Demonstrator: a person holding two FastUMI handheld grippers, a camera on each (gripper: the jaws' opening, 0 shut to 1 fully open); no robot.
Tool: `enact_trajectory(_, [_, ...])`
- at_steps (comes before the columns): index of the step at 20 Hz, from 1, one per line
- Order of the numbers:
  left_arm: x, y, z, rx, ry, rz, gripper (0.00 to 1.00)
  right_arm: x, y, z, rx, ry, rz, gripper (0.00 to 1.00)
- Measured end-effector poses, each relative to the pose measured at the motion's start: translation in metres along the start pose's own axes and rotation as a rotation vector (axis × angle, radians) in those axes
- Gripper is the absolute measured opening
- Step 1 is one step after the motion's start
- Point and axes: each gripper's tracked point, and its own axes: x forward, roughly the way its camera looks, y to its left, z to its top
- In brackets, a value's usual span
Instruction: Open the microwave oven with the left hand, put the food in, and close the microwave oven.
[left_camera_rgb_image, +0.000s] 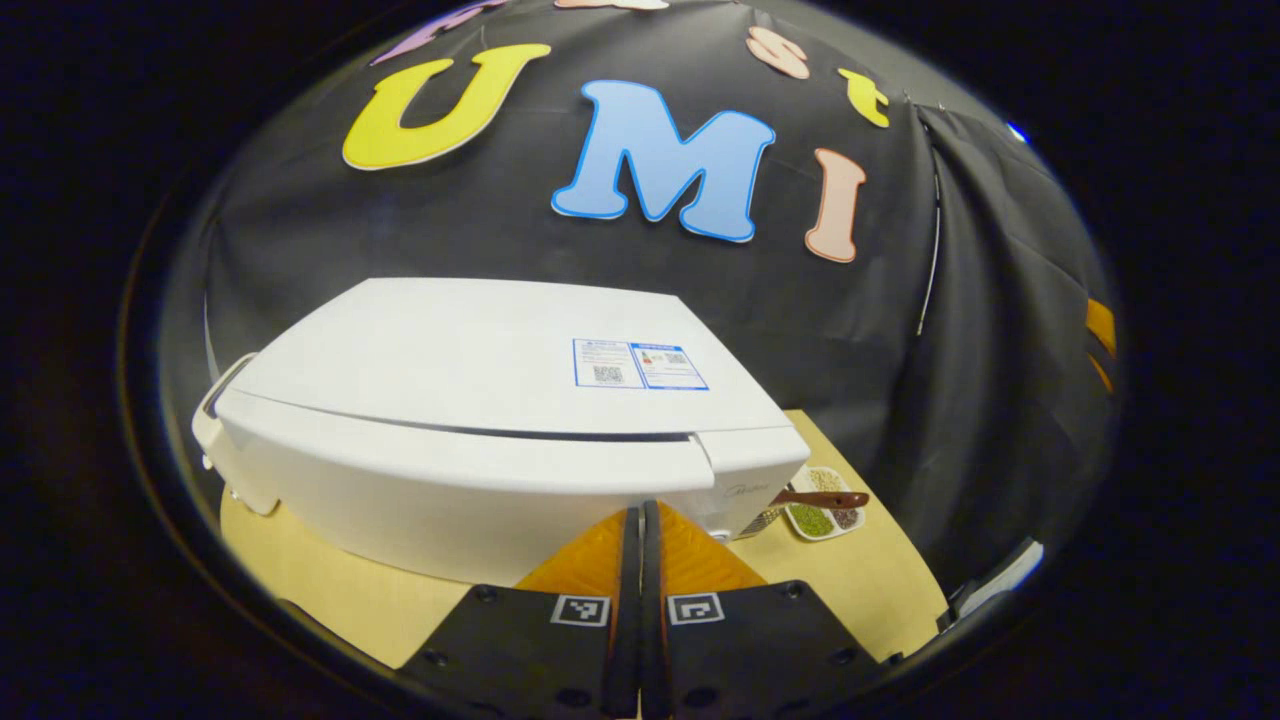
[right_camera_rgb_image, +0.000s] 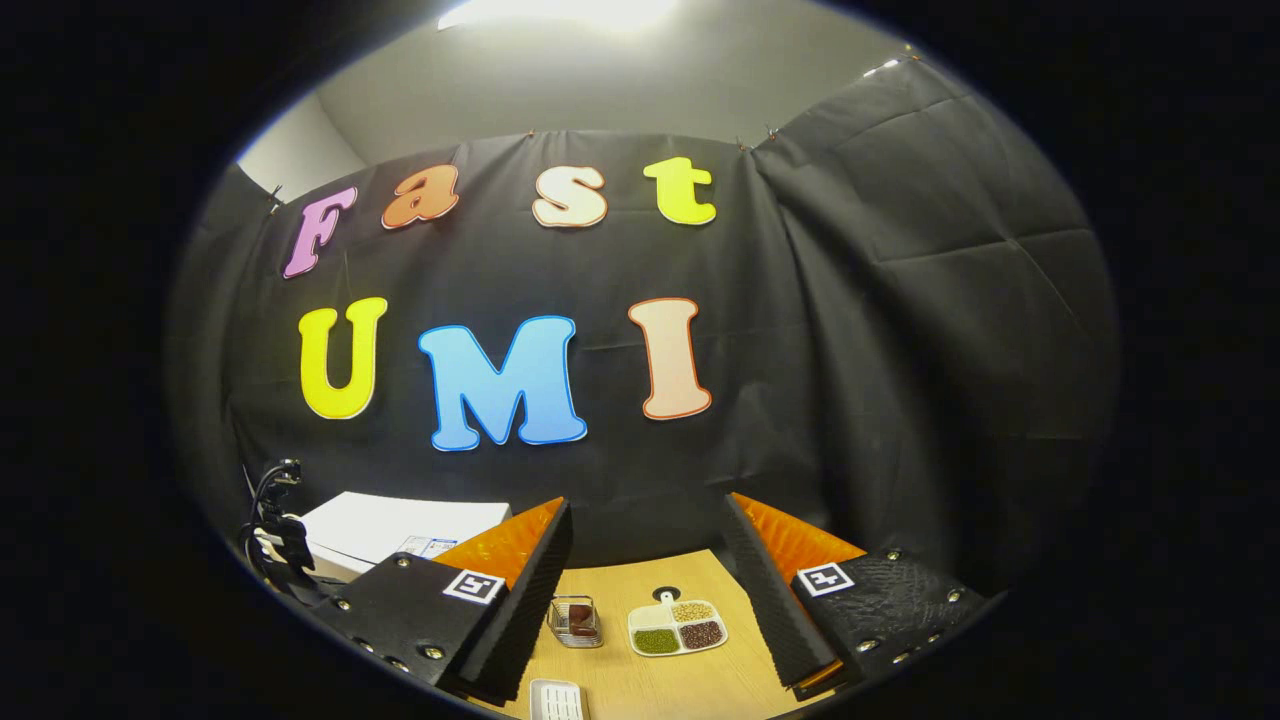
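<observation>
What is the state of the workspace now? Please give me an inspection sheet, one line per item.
Surface: light wooden table.
Job's things: white microwave oven, door shut; small clear food container on the table.
Clutter: divided dish of beans; brown spoon across it; white ridged object at the near edge.
Grippers: left gripper shut, empty, before the microwave; right gripper open, empty, above the table.
Cables: dark cables near the microwave.
Surroundings: black cloth wall; ceiling light above.

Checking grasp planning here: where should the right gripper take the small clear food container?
Grip the clear container across its two side walls, coming from above. It stands upright on the table, apart from the divided dish, so the open right gripper has room.
</observation>
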Motion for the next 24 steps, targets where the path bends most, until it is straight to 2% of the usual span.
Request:
enact_trajectory(2, [0.003, -0.005, -0.002, -0.015, 0.027, -0.012, 0.07, 0.001, 0.003, 0.002, -0.002, -0.002, 0.007, 0.9])
enact_trajectory(4, [0.003, -0.004, 0.0, 0.03, 0.016, -0.018, 0.07, 0.0, 0.001, 0.002, -0.012, -0.007, 0.008, 0.91])
enact_trajectory(9, [-0.001, -0.002, 0.0, 0.032, 0.012, -0.008, 0.07, -0.002, 0.011, 0.0, -0.008, 0.008, 0.03, 0.9])
enact_trajectory(12, [-0.026, 0.001, 0.035, 0.06, -0.102, 0.009, 0.07, -0.007, 0.022, 0.003, -0.014, 0.004, 0.055, 0.9])
enact_trajectory(16, [-0.11, 0.008, 0.107, 0.129, -0.309, 0.044, 0.07, -0.016, 0.048, 0.012, -0.01, -0.007, 0.097, 0.9])
enact_trajectory(18, [-0.162, 0.006, 0.14, 0.133, -0.422, 0.034, 0.54, -0.02, 0.067, 0.017, -0.01, -0.001, 0.133, 0.9])
enact_trajectory(20, [-0.213, 0.013, 0.171, 0.161, -0.519, 0.067, 1.0, -0.025, 0.079, 0.027, -0.018, -0.003, 0.153, 0.91])
enact_trajectory(22, [-0.253, 0.015, 0.189, 0.176, -0.562, 0.075, 0.94, -0.033, 0.095, 0.039, -0.027, -0.019, 0.172, 0.91])
enact_trajectory(24, [-0.287, 0.015, 0.2, 0.189, -0.589, 0.076, 0.94, -0.043, 0.108, 0.045, -0.029, -0.028, 0.183, 0.9])
